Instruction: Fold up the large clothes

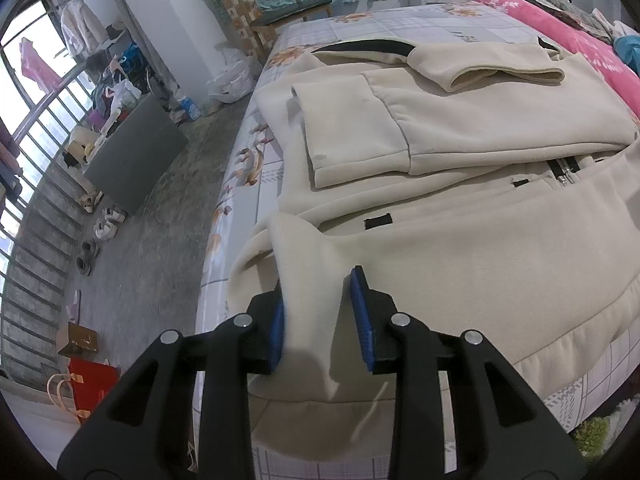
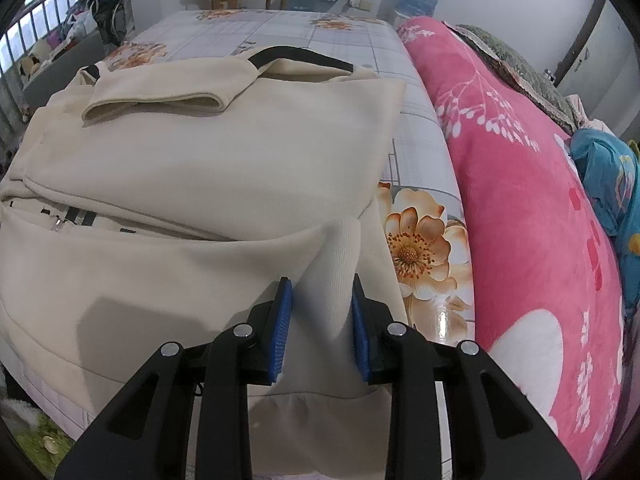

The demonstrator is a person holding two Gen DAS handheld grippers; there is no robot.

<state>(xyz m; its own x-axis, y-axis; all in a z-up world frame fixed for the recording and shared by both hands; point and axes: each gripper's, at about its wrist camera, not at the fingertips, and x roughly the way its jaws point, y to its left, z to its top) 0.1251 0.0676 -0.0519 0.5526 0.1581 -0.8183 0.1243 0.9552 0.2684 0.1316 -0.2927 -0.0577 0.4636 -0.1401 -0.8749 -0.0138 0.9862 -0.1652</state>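
Observation:
A large cream fleece jacket (image 1: pixel 460 128) with a black zip lies spread on the bed, both sleeves folded across its chest. My left gripper (image 1: pixel 320 304) is shut on the lifted left corner of the ribbed hem (image 1: pixel 296 248), with fabric bunched between its blue pads. In the right wrist view the same jacket (image 2: pixel 200 152) fills the left half. My right gripper (image 2: pixel 322 304) is shut on the hem's raised right corner (image 2: pixel 336 248). The lower jacket body sags between the two grips.
The bed has a floral checked sheet (image 1: pixel 248 152) (image 2: pixel 280 28). A pink blanket (image 2: pixel 520 220) (image 1: pixel 580 52) is heaped along the right side. A wooden chair (image 1: pixel 280 12) stands beyond the bed. Shoes (image 1: pixel 100 232) and a red bag (image 1: pixel 92 380) lie on the floor at left.

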